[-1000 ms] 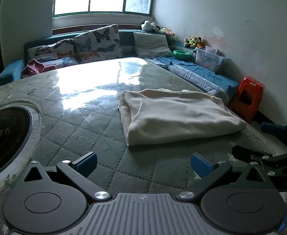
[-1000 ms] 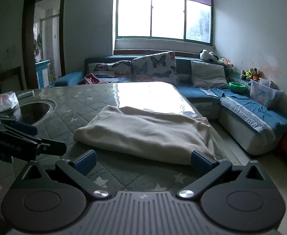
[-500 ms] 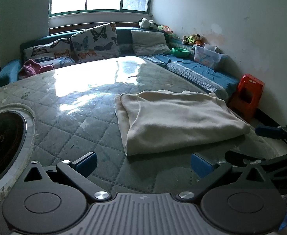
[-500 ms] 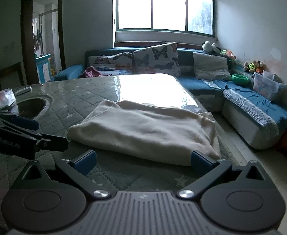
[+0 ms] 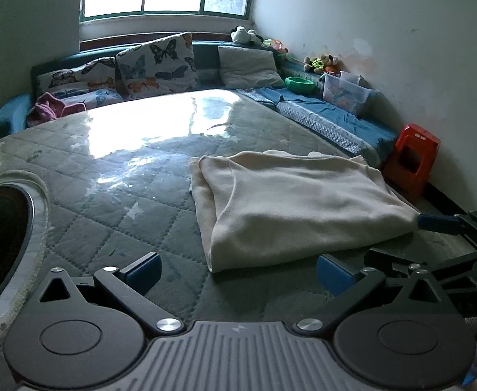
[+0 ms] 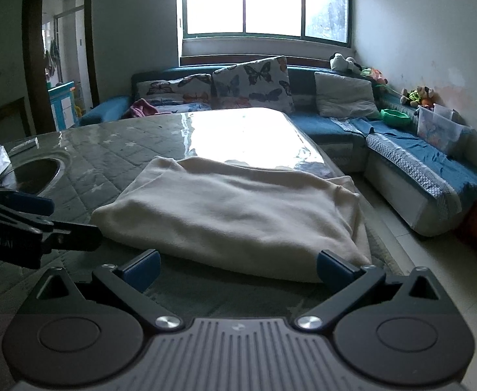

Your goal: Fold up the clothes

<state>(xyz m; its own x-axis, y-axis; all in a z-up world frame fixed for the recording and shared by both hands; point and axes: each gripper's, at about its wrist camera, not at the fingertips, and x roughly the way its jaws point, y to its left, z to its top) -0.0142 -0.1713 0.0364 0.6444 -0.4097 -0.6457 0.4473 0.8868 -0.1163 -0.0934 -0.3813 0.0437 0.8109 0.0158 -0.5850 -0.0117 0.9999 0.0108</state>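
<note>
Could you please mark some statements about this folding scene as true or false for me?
1. The cream garment lies folded on the quilted table. True.
2. The left gripper is clamped on the garment. False: its jaws stand wide open and hold nothing.
3. The right gripper is open, just in front of the garment's near edge. True.
4. A red stool stands on the table. False: it stands on the floor by the wall.
5. Butterfly-print cushions rest on the sofa under the window. True.
</note>
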